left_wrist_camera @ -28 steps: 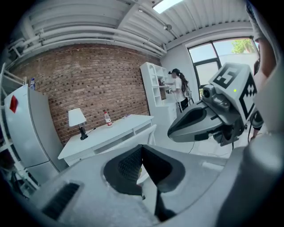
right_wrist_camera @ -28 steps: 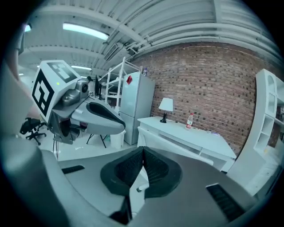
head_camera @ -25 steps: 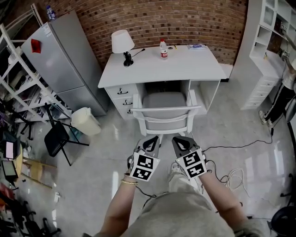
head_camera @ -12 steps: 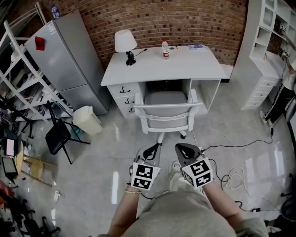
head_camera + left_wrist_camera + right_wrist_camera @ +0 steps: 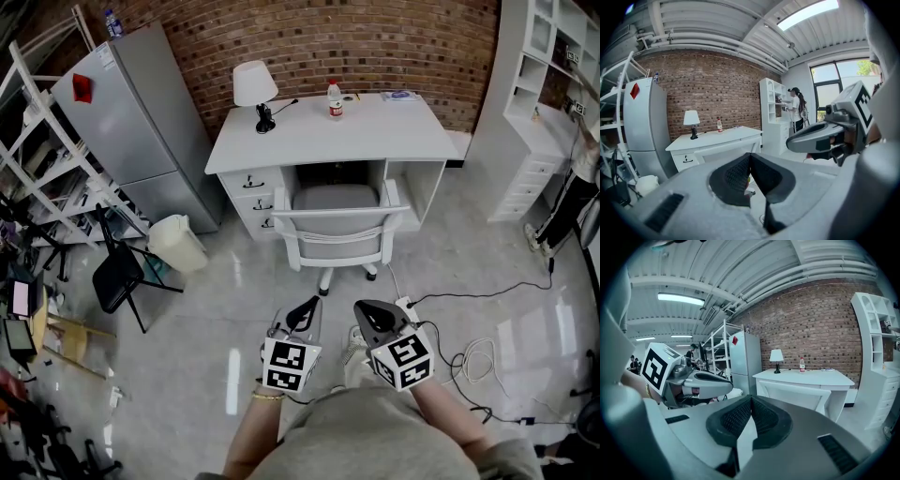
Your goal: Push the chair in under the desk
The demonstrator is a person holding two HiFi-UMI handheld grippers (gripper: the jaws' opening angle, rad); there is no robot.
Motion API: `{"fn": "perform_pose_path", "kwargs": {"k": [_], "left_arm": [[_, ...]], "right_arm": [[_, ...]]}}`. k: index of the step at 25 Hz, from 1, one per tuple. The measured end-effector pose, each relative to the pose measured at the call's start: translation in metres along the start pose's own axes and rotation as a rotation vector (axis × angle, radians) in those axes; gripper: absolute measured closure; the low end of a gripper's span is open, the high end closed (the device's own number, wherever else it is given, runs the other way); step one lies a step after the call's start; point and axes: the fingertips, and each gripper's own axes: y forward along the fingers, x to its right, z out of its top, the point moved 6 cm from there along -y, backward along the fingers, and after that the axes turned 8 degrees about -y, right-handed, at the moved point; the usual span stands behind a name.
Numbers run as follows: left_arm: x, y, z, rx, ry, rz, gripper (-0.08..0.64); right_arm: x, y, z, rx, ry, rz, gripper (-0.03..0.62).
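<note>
so, grippers: left gripper (image 5: 310, 306) and right gripper (image 5: 362, 307), jaws pressed together, empty, well short of the chair.
chair: white swivel chair with grey seat (image 5: 333, 200), mostly tucked under white wooden desk (image 5: 375, 131).
push: any finishing shove wants both tips even on backrest (image 5: 333, 246), driven straight.

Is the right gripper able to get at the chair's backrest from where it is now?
Probably not without a step forward: the right gripper hangs short of the chair backrest, though only bare floor lies between them.
</note>
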Motion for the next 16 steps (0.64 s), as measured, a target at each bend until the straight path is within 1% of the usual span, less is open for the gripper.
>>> {"fn": "perform_pose_path", "kwargs": {"k": [4,9,16], "left_arm": [[0.0011,-0.0005,0.0028,0.01,-0.014,-0.007,0.551],[0.0017,-0.001,0.0011,0.003,0.006,-0.01,0.551],[0.0054,-0.003,0.0022,0.005,0.007,-0.021,0.551]], "right_arm": [[-0.0017,-0.0019,0.0029,0.009,0.004,-0.001,0.584],[0.0013,-0.0032,0.0025,0.021,0.006,-0.011,0.584],[0.0066,-0.0068,0.0042,0.021,0.006,-0.034,0.584]]}}
